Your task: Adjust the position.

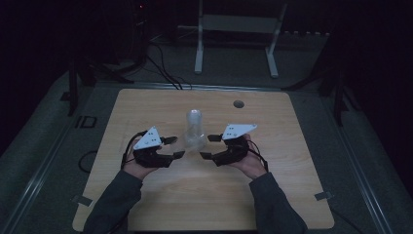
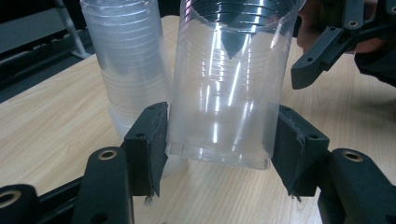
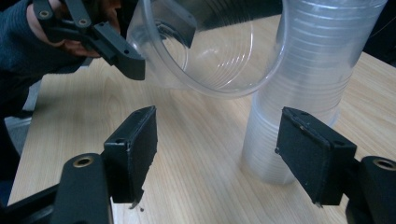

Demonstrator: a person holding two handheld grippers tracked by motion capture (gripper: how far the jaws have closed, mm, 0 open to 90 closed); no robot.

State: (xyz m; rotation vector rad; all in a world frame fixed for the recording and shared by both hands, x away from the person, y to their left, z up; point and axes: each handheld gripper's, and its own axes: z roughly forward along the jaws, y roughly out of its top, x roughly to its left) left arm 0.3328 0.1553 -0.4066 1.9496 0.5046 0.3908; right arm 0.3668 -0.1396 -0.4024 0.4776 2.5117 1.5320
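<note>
1. The left gripper was clamped on a single clear cup, held tilted just beside the stack on the worktop.
2. The right gripper stood open and empty, its jaws toward the stack's base.
3. Risks, in my judgement: squeezing harder could buckle the thin cup; a careless swing could topple the stack.
</note>
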